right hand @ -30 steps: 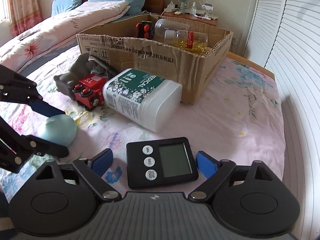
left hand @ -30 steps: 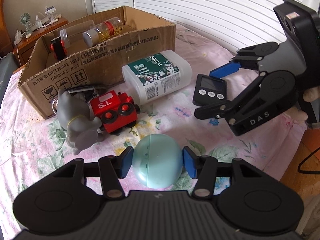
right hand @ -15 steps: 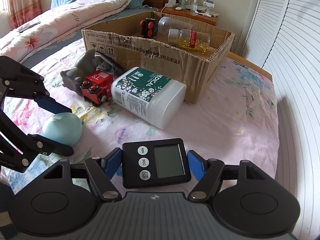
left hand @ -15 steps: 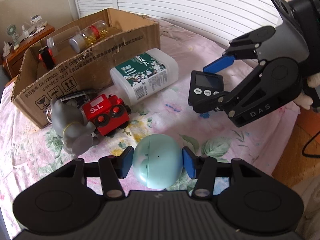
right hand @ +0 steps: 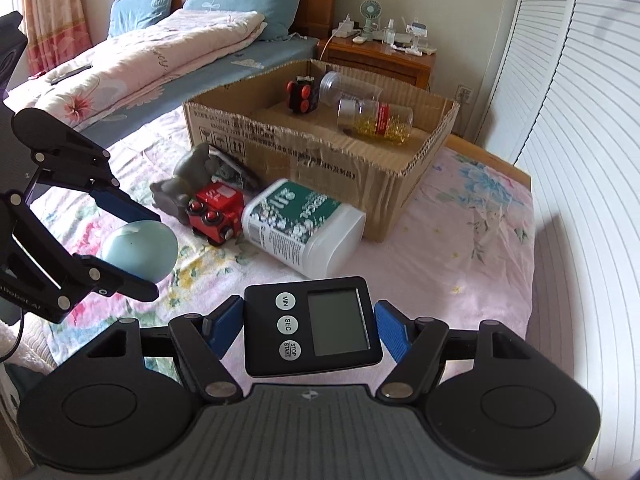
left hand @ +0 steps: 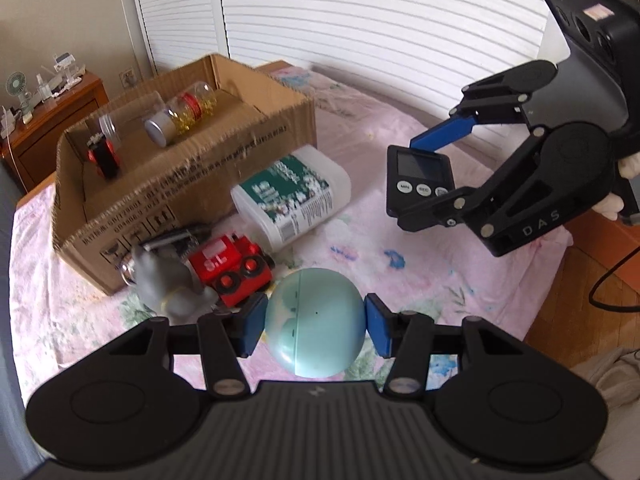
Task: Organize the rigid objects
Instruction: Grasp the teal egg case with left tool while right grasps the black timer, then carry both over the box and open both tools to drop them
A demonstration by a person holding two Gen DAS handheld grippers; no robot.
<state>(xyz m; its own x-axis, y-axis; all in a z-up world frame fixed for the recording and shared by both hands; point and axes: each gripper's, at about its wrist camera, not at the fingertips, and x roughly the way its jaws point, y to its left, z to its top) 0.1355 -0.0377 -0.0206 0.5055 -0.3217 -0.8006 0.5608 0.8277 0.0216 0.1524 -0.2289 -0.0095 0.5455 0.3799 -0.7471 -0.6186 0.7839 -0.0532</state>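
Note:
My left gripper (left hand: 315,326) is shut on a pale blue egg-shaped object (left hand: 314,320) and holds it above the bed; it also shows in the right wrist view (right hand: 140,250). My right gripper (right hand: 310,330) is shut on a black digital timer (right hand: 312,330), lifted off the sheet; the timer also shows in the left wrist view (left hand: 420,182). An open cardboard box (right hand: 320,148) ahead holds two clear jars (right hand: 374,118) and a red-and-black toy (right hand: 300,96). A white medical bottle (right hand: 302,226), a red toy train (right hand: 216,212) and a grey figurine (right hand: 182,190) lie before the box.
The floral pink sheet (right hand: 480,248) covers the surface. White louvred doors (right hand: 580,120) stand to the right. A bed with a quilt (right hand: 140,68) and a wooden nightstand (right hand: 380,56) are behind the box. The wooden floor (left hand: 592,292) shows past the bed's edge.
Both grippers have risen with their objects. The right gripper shut on the timer and lifted it off the sheet; the left lifted the egg.

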